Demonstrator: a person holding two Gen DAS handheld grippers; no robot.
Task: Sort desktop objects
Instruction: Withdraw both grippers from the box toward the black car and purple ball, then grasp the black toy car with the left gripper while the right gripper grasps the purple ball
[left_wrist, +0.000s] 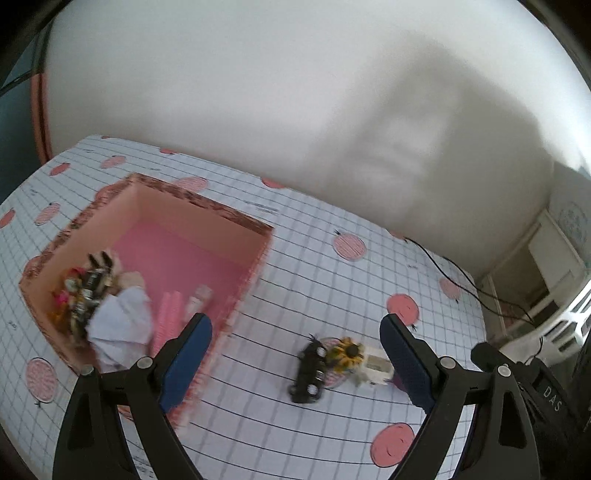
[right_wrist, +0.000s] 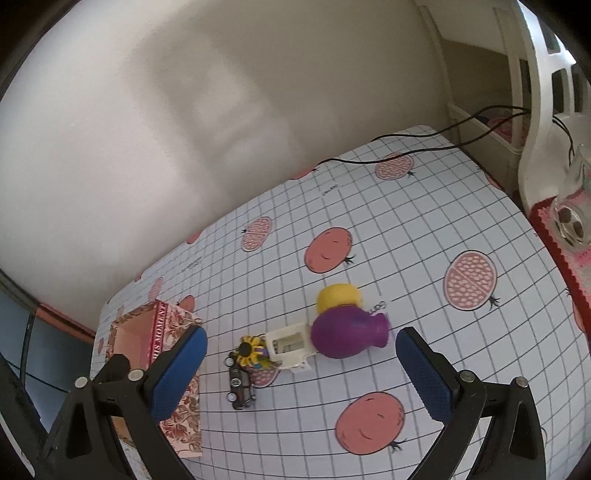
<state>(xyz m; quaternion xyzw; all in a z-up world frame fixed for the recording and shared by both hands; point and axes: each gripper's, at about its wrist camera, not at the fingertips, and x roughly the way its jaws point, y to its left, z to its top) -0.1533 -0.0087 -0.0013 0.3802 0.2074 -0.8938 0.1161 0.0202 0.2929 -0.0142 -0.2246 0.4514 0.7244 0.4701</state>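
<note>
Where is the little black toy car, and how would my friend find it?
Start at the big pink box on the checked tablecloth, then look to its right at the small clump of toys. The black toy car sits at the near end of that clump, just below the sunflower. It is the only dark thing there, and it has tiny silver wheels.

On the table (right_wrist: 424, 240), the box (right_wrist: 173, 328) stands at the left, with a heap of small items (left_wrist: 99, 295) inside it. Right of it lie a toy car (right_wrist: 242, 384), a sunflower (right_wrist: 251, 350) just behind it, then a small frame-like block (right_wrist: 290, 345) touching a vase (right_wrist: 347, 332) lying on its side. A short cylinder (right_wrist: 338, 297) sits just behind the vase, and a cable (right_wrist: 406, 138) crosses the far edge.
</note>
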